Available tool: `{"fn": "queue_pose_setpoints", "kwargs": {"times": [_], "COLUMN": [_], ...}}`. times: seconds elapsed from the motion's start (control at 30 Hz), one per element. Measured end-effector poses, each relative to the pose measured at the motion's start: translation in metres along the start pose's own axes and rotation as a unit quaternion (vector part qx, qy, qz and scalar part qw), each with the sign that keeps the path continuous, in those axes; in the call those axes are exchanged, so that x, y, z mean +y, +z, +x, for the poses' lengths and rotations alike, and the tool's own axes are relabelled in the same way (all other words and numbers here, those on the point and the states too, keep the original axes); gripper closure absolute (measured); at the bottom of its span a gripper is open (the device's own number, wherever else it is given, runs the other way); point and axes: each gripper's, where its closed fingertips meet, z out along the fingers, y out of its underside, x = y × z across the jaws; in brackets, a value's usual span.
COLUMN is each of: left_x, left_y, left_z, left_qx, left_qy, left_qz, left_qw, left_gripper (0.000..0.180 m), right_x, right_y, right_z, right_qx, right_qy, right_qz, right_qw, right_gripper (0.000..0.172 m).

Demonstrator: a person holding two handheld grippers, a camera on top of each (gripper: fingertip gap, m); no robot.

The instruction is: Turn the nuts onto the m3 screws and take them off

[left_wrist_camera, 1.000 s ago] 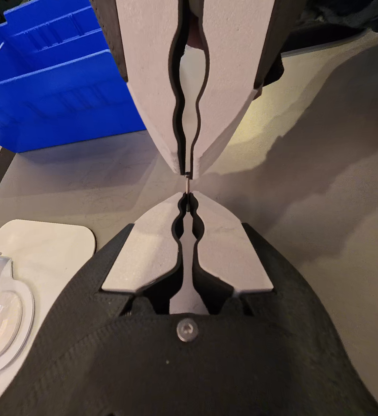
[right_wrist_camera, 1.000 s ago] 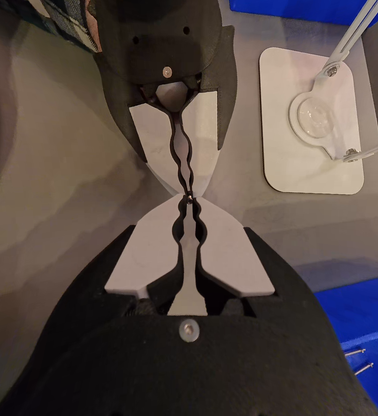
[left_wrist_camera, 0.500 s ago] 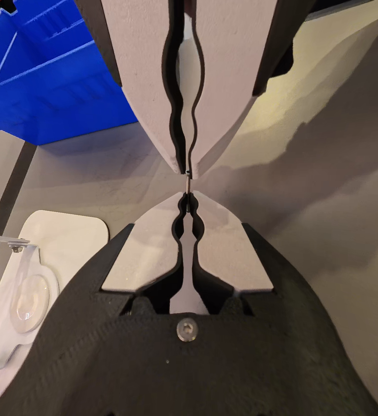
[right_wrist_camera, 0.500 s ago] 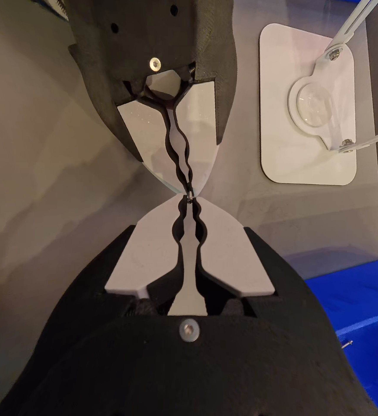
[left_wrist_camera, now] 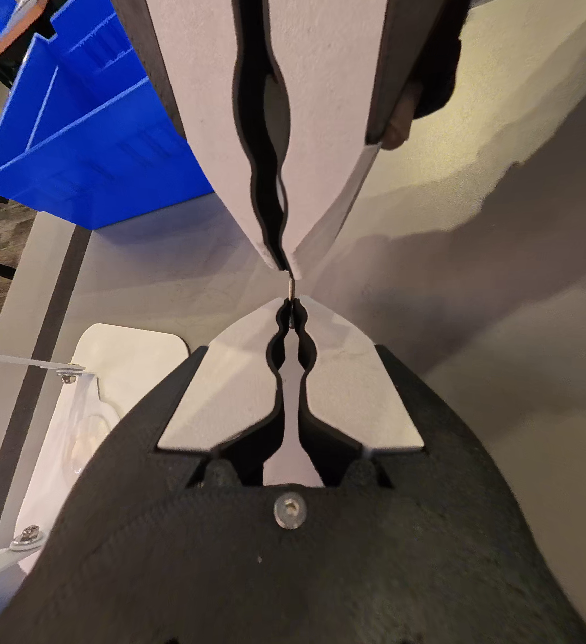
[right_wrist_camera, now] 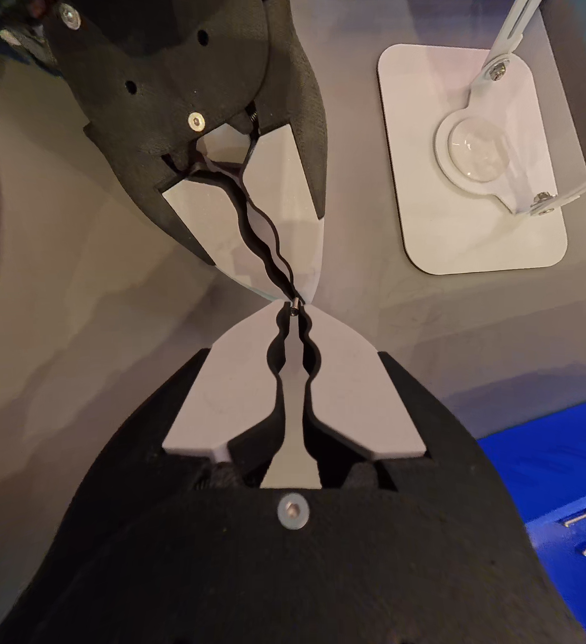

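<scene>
The left gripper (left_wrist_camera: 291, 306) and right gripper (right_wrist_camera: 293, 310) still meet tip to tip at the centre of both views, with a small metal pin (left_wrist_camera: 291, 289) bridging the short gap between them above the grey table (right_wrist_camera: 75, 313). Neither pair of jaws has moved apart. The left jaws are together, nipping one end of the pin. The right jaws stand almost together around the other end, and its hollow round head shows between their tips in the right wrist view. How firmly the right pads press on it is hard to make out. What has changed is the angle. In the right wrist view the left gripper now slants in from the upper left instead of coming straight down, and the pin lies slightly askew. In the left wrist view the right gripper fills more of the top of the frame. The white plate (right_wrist_camera: 476, 244) with its clear lens (right_wrist_camera: 473, 156) sits at upper right in the right wrist view. A blue bin (right_wrist_camera: 546, 488) at lower right holds a few loose pins (right_wrist_camera: 581, 526).
</scene>
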Motion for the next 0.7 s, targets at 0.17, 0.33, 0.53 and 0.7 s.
{"fn": "queue_pose_setpoints", "kwargs": {"times": [0.17, 0.33, 0.53, 0.7], "left_x": [-0.0001, 0.0006, -0.0002, -0.0012], "left_y": [-0.0001, 0.0001, 0.0, -0.0003], "left_z": [-0.0015, -0.004, -0.0037, -0.004], "left_qx": [-0.005, -0.018, -0.016, -0.016], "left_qy": [-0.002, 0.001, -0.001, -0.003], "left_qz": [0.0, -0.006, -0.002, 0.002], "left_qw": [1.0, 1.0, 1.0, 1.0], "left_gripper": [0.179, 0.179, 0.179, 0.179], "right_x": [-0.0003, -0.0022, -0.0022, -0.0021], "right_y": [0.0001, 0.0008, 0.0, -0.0004], "right_z": [0.0021, 0.0039, 0.0041, 0.0046], "right_qx": [0.006, 0.018, 0.026, 0.03], "right_qy": [0.036, 0.076, 0.079, 0.072], "right_qz": [0.012, 0.024, 0.031, 0.028], "right_qw": [0.999, 0.997, 0.996, 0.997], "right_gripper": [0.167, 0.167, 0.166, 0.166]}}
